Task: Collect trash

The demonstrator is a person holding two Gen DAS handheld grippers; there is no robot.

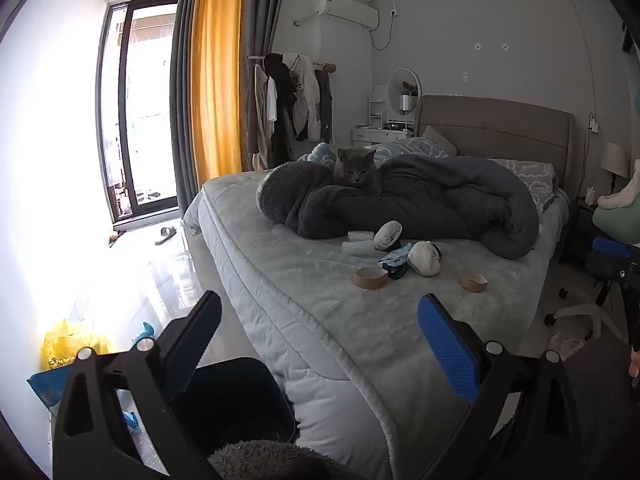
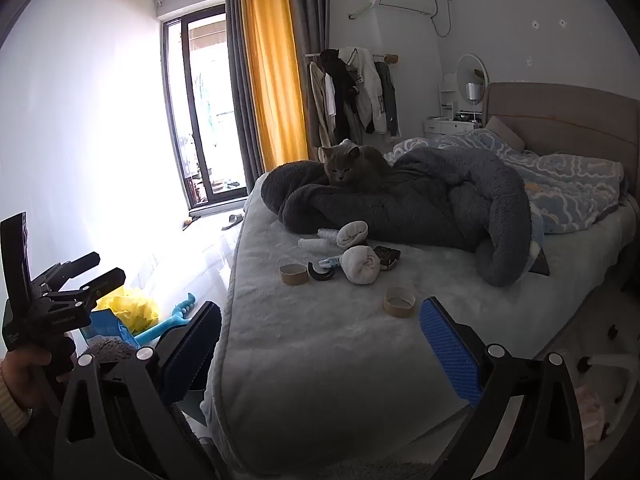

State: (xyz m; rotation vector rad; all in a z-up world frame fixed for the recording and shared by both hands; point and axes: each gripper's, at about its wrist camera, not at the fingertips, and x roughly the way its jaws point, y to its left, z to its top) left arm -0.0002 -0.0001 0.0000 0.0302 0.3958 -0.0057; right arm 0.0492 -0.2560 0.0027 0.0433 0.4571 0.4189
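Observation:
Several bits of trash lie on the grey bed (image 1: 320,320). Two cardboard tape rings (image 1: 370,277) (image 1: 473,282) sit nearest, also in the right wrist view (image 2: 294,274) (image 2: 399,301). Behind them are two white balled bundles (image 2: 360,264) (image 2: 352,233), a clear plastic bottle (image 2: 316,244), a blue wrapper (image 1: 394,260), a black curved piece (image 2: 320,273) and a dark packet (image 2: 388,256). My left gripper (image 1: 320,344) is open and holds nothing, short of the bed's corner, above a dark bin (image 1: 236,396). My right gripper (image 2: 320,348) is open too, over the bed's near edge.
A grey cat (image 1: 356,172) sits on a heaped dark blanket (image 2: 440,200) behind the trash. On the floor at the left lie a yellow bag (image 2: 128,304) and a blue scoop (image 2: 176,320). The left gripper (image 2: 105,267) and a hand (image 2: 24,368) show at the left.

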